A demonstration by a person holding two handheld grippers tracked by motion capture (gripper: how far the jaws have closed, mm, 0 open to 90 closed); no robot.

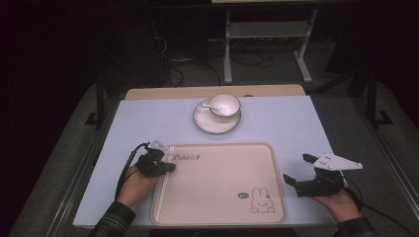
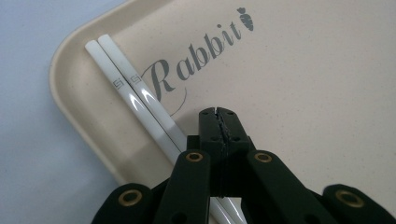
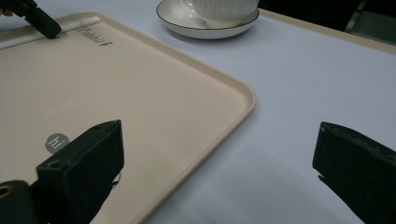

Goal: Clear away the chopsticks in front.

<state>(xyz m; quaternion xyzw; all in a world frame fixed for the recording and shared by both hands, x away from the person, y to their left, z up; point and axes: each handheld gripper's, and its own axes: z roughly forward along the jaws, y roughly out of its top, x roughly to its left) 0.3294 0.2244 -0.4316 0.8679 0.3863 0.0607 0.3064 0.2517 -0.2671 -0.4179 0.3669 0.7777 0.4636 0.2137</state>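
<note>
Two white chopsticks lie in the tray; left tongs clenched empty, right tongs released.

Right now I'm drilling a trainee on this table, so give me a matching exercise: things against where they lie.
Things:
1. pair of white chopsticks
2. white ceramic bowl
3. beige plastic tray
4. right gripper

Places:
A. on the white saucer
B. along the tray's left edge
C. on the pale blue table
D. beside the tray's right edge

Pairs: 1-B, 2-A, 3-C, 4-D
</note>
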